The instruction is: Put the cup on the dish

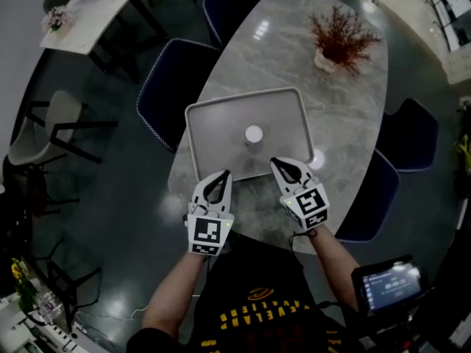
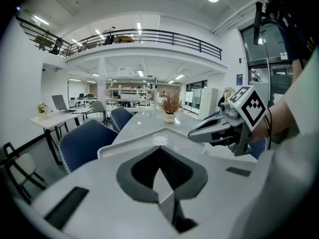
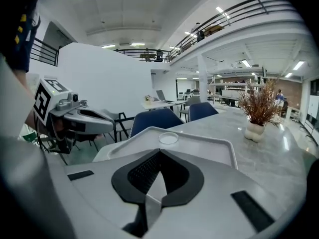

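A small round white piece stands at the middle of the grey tray. In the gripper views it looks low and shallow, and I cannot tell whether it is the cup or the dish. No second piece shows. My left gripper hovers at the tray's near edge, jaws shut and empty. My right gripper is beside it, over the tray's near rim, also shut with nothing held. Each gripper shows in the other's view: the right one and the left one.
The tray lies on an oval marble table. A white vase with reddish dried twigs stands at the table's far end. Dark blue chairs line the table's left side, others its right. A screen shows at the lower right.
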`<state>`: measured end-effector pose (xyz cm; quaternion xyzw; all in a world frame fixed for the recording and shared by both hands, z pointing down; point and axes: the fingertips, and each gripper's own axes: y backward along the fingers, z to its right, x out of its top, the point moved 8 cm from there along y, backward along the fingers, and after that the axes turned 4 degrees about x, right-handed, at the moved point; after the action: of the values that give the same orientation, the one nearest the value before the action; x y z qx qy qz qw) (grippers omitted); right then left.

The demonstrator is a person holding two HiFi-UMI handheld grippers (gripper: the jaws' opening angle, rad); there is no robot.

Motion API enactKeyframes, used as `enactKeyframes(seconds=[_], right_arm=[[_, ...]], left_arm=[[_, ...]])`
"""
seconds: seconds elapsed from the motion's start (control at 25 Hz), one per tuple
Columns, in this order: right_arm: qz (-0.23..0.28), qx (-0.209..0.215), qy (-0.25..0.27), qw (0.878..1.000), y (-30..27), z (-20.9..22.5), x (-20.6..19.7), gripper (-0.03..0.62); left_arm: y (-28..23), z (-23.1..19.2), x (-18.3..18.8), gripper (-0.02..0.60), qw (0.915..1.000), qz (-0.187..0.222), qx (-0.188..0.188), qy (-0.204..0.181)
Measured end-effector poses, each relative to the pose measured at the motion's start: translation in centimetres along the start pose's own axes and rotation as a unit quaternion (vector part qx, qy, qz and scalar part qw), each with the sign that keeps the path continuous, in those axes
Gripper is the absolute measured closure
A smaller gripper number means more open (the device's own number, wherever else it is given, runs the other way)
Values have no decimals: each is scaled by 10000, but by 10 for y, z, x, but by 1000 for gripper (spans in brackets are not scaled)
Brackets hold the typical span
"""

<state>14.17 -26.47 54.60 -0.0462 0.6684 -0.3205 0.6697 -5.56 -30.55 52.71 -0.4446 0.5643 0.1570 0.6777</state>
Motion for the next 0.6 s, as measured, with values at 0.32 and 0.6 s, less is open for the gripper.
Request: enactKeyframes(seconds=[0.32, 0.6], right_arm=[[230, 20, -570, 9981, 38, -33, 5, 588], [442, 85, -577, 9973, 61, -71, 21, 588]], left_arm=[[65, 10, -15, 581, 9984, -67, -127, 553], [112, 23, -9, 580, 9992, 188, -116, 343]])
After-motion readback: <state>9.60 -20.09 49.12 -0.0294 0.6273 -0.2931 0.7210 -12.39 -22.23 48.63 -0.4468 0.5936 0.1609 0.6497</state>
